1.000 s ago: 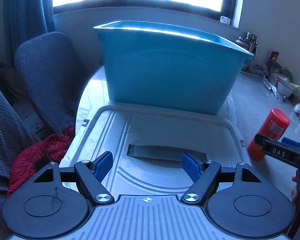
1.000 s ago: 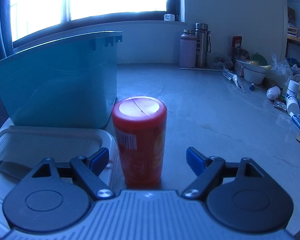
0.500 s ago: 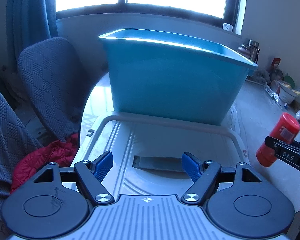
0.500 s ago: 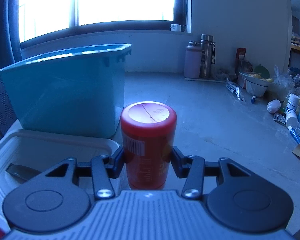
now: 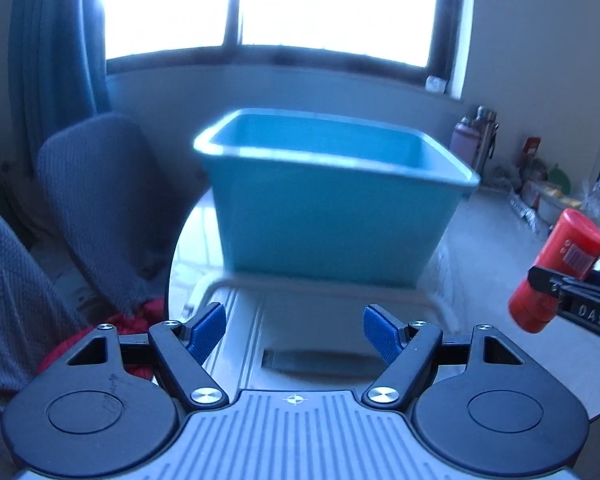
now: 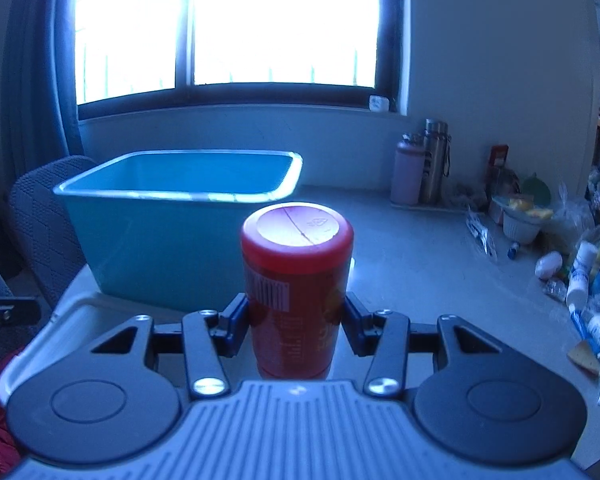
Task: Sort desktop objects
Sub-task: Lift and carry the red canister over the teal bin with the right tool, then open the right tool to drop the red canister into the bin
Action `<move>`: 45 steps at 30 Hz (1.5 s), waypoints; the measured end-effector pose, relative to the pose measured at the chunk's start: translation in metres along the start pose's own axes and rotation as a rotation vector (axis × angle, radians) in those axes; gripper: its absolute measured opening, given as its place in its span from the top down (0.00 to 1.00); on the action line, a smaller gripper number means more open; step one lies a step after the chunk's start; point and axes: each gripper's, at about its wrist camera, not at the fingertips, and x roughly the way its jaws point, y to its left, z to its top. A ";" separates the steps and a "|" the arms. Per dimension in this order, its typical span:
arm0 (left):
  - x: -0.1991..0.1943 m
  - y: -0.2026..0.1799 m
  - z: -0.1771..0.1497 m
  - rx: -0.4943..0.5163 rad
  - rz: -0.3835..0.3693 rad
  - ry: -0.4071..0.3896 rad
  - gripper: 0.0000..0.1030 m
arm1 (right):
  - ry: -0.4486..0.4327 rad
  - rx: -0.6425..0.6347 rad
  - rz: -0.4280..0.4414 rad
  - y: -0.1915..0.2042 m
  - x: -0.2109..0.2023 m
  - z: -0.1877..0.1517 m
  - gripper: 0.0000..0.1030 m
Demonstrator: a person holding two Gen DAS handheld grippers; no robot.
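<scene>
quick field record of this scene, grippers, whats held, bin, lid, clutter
left gripper: open, nothing between its jaws
right gripper: shut on the red canister
red canister: upright in the grip, off the table, right of the bin
blue bin: open top; no contents visible
grey lid: flat on the table, in front of the bin
table: small bottles and tubes cluttered at the right
flasks: upright by the wall

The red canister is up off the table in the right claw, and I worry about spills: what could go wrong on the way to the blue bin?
1. The right claw pinches the red canister low on its body, so it may tip.
2. It could hit the near rim of the blue bin.
3. The left claw, open, hangs in front of the bin.
</scene>
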 end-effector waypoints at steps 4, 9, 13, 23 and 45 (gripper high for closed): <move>-0.012 -0.001 0.021 0.011 -0.005 -0.041 0.24 | -0.014 -0.003 0.019 0.007 -0.006 0.021 0.52; -0.022 0.002 0.045 0.012 0.000 -0.068 0.24 | -0.061 -0.024 0.041 0.018 -0.010 0.050 0.52; -0.023 0.004 0.064 0.017 0.004 -0.066 0.24 | -0.106 -0.054 0.063 0.029 -0.003 0.075 0.52; 0.002 0.014 0.112 0.038 -0.019 -0.065 0.24 | -0.119 -0.069 0.098 0.055 0.050 0.118 0.52; 0.110 0.064 0.136 0.058 -0.134 0.039 0.24 | 0.088 -0.105 0.087 0.109 0.191 0.116 0.52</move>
